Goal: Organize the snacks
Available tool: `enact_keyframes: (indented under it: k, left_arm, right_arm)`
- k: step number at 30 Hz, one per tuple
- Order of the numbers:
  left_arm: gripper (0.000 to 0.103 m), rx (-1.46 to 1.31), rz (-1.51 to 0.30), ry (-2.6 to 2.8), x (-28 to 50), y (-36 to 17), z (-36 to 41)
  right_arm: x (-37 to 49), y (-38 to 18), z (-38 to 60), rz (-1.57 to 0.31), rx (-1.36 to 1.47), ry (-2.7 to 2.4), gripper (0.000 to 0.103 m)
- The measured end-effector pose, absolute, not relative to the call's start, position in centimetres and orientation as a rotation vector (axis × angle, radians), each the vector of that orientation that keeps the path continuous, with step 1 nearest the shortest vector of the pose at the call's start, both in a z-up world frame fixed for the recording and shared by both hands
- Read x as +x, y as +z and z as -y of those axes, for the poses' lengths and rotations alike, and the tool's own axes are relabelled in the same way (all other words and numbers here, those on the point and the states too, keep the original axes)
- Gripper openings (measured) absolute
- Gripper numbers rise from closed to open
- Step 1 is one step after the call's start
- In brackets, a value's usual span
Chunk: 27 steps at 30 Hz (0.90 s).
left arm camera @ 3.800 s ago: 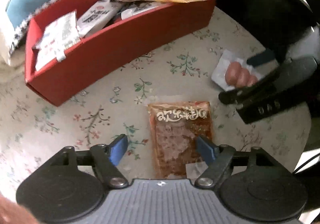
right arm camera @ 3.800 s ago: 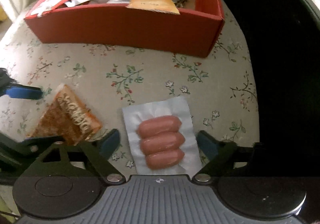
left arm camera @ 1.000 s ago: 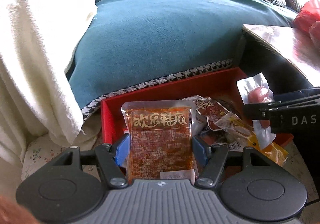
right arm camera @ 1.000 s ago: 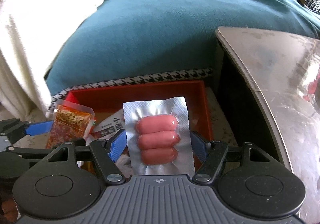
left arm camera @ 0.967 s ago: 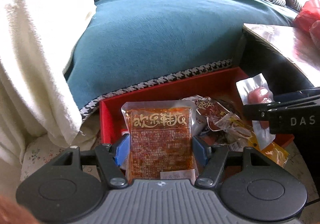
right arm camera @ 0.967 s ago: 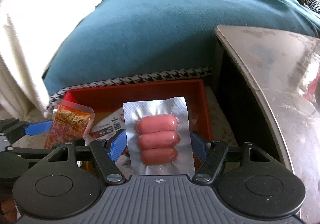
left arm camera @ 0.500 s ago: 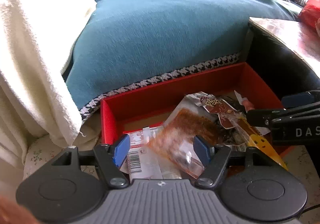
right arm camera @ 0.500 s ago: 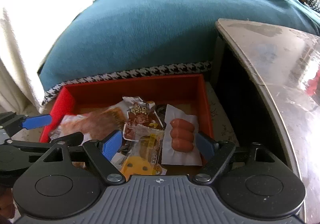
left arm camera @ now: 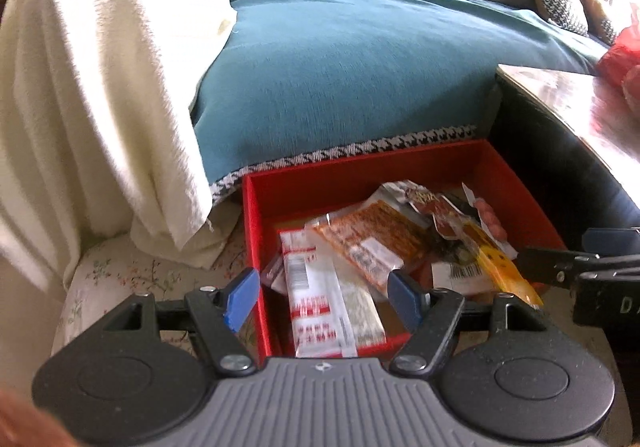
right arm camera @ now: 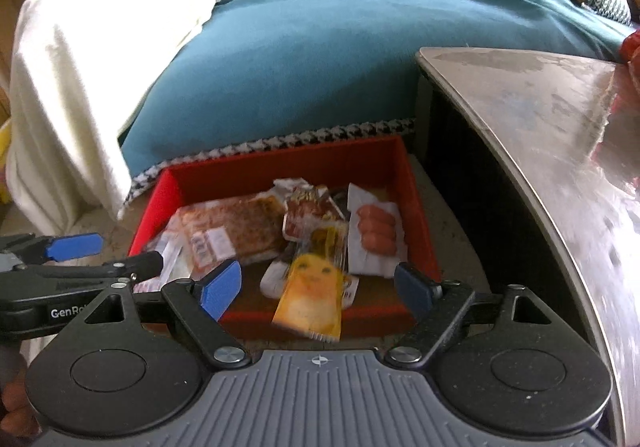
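Note:
A red box [left arm camera: 360,179] [right arm camera: 288,163] holds several snack packets. The orange spicy-strip packet [left arm camera: 376,231] [right arm camera: 236,231] lies in its middle. The sausage pack [right arm camera: 374,231] [left arm camera: 490,217] lies at its right end. A yellow packet [right arm camera: 316,295] [left arm camera: 508,271] leans over the front wall. A red-and-white packet [left arm camera: 316,299] lies at the left. My left gripper [left arm camera: 322,297] is open and empty above the box's front left. My right gripper [right arm camera: 316,289] is open and empty above the front wall.
A teal cushion [left arm camera: 360,79] with a houndstooth edge sits behind the box. A white towel [left arm camera: 100,107] hangs at the left. A dark table with a shiny top [right arm camera: 540,135] stands close on the right. The box rests on a floral cloth [left arm camera: 132,271].
Both grippers opened and let go of their packets, which dropped into the red box. Both grippers have since drawn back a little.

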<state>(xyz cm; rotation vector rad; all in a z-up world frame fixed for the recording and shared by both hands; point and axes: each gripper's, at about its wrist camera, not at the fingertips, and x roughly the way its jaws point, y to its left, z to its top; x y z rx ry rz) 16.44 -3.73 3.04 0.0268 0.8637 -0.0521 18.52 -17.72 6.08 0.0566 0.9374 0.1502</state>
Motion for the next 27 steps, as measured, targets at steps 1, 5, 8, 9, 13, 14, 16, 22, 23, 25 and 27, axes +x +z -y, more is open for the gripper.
enact_keyframes:
  k: [1,5,8,9,13,14,16,22,23,25,27]
  left_arm:
    - [0.065,0.026,-0.86,-0.052,16.0,3.1,3.7]
    - [0.066,0.013,-0.844,-0.048,14.2,3.6,3.5]
    - [0.066,0.005,-0.839,-0.053,12.8,3.7,3.3]
    - [0.066,0.007,-0.838,-0.055,12.4,3.8,3.2]
    - [0.072,0.002,-0.83,-0.055,10.6,3.8,3.0]
    - [0.072,-0.002,-0.826,-0.052,10.1,3.8,2.9]
    - [0.073,0.006,-0.813,-0.045,9.4,3.9,2.8]
    - [0.078,0.023,-0.786,-0.044,7.8,4.0,3.0]
    - [0.078,0.026,-0.779,-0.036,7.5,4.1,3.0]
    - [0.078,0.029,-0.767,-0.033,7.2,4.2,3.0]
    - [0.078,0.03,-0.762,-0.032,6.9,4.3,2.9]
  right_arm:
    - [18.1,6.1,17.5,-0.94,0.062,0.152,0.089]
    - [15.9,5.7,16.7,-0.956,0.06,0.149,0.09]
    - [14.6,5.6,16.3,-0.96,0.066,0.149,0.091]
    - [14.2,5.6,16.4,-0.96,0.072,0.15,0.091]
    - [12.7,5.8,16.3,-0.951,0.088,0.15,0.093]
    - [12.4,5.8,16.3,-0.951,0.089,0.149,0.093]
    - [11.8,5.7,16.2,-0.952,0.089,0.141,0.093]
    - [10.8,5.6,15.9,-0.954,0.093,0.143,0.093]
    - [10.6,5.6,15.9,-0.953,0.093,0.144,0.093]
    - [10.1,5.8,15.8,-0.949,0.095,0.147,0.093]
    - [9.9,5.9,15.7,-0.947,0.096,0.148,0.093]
